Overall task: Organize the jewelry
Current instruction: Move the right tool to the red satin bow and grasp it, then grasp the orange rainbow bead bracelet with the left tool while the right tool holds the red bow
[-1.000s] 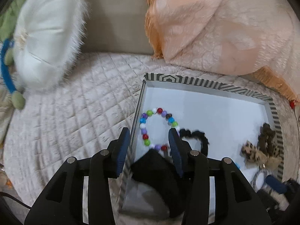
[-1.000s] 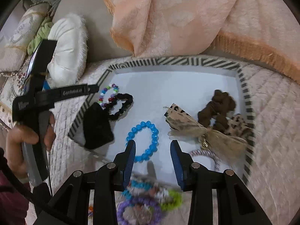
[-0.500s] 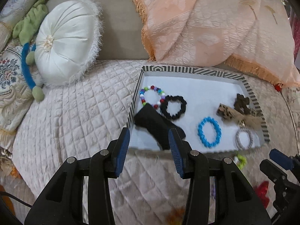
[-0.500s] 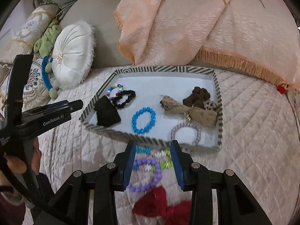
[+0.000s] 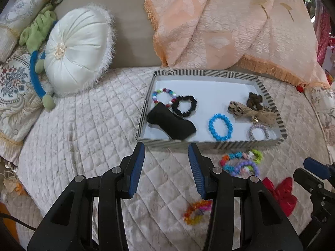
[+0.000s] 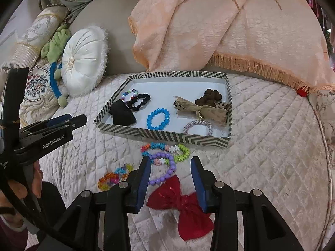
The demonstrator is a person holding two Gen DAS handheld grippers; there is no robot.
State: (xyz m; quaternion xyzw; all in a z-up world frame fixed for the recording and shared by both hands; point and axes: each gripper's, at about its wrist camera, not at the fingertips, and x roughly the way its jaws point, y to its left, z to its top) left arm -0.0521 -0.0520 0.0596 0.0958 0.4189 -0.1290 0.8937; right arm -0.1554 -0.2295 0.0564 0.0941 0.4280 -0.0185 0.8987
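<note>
Right wrist | striped rectangular tray [image 6: 167, 135] | glossy red bow [image 6: 184, 205] | quilted bedspread [image 6: 272, 156]

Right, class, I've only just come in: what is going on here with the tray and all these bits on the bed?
A person holds a gripper in each hand above a quilted bed, sorting jewelry into a striped tray. The left gripper and right gripper are both open and empty. In the tray lie a blue bracelet, a black bracelet and others. A purple bracelet, a red bow and an orange bracelet wait outside.
</note>
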